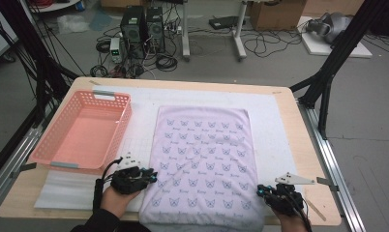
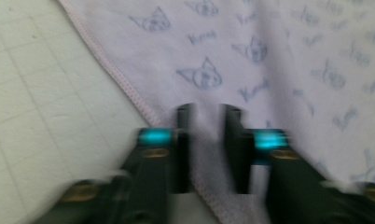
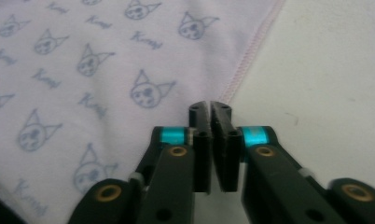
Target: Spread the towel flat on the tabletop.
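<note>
Lilac cat-print cloth (image 1: 202,159) lay flat at worktop (image 1: 289,116) centre. Left gripper (image 1: 151,175) and right gripper (image 1: 261,190) pinched its near side hems, fingers clenched, likely for folding; pink basket (image 1: 52,130) waited left.

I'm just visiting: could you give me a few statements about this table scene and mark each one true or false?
1. The pink basket sits to the left of the cloth. True.
2. The cloth is plain white. False: it is pale lilac, printed with small cat faces.
3. The basket holds folded laundry. False: nothing lies in it.
4. The right gripper has its jaws together at the cloth's stitched edge. True.
5. The left gripper is over the basket. False: it is at the cloth's near left edge.
</note>
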Demonstrator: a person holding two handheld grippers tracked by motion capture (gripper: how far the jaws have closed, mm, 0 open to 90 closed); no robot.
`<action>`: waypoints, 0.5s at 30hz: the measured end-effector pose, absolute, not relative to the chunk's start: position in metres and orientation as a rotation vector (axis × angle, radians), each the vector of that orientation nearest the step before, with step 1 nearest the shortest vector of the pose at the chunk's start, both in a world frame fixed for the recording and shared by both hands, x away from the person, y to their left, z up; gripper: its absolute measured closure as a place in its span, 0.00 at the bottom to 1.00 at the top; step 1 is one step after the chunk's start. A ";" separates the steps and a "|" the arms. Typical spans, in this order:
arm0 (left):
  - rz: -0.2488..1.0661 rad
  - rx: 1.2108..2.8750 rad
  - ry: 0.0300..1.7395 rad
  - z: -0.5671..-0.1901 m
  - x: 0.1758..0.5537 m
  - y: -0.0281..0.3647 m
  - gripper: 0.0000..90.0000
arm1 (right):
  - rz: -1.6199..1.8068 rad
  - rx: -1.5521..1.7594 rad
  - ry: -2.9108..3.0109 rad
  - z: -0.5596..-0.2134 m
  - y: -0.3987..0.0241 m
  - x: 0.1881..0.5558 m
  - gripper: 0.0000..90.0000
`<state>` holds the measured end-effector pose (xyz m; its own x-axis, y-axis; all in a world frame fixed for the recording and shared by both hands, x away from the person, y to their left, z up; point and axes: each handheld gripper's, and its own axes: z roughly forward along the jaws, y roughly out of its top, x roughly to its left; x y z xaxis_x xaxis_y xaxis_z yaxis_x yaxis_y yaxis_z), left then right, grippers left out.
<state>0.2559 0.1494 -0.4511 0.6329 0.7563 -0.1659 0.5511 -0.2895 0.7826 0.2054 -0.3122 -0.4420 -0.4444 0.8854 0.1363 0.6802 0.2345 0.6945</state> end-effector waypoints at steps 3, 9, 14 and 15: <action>0.306 1.995 1.047 -0.447 0.256 0.152 0.99 | 1.002 1.443 2.240 -0.440 -0.312 0.204 0.99; 0.252 1.958 1.061 -0.444 0.249 0.171 0.99 | 1.021 1.439 2.244 -0.433 -0.325 0.189 0.99; 0.181 1.964 1.060 -0.445 0.249 0.172 0.72 | 1.061 1.477 2.229 -0.435 -0.330 0.188 0.85; 0.190 1.942 1.065 -0.444 0.249 0.173 0.66 | 1.067 1.491 2.212 -0.435 -0.330 0.189 0.78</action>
<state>0.2493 0.1729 -0.4436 0.6194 0.7405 -0.2609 0.6047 -0.2380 0.7601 0.1891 -0.3305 -0.4354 -0.4355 0.8831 0.1744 0.6863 0.2004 0.6992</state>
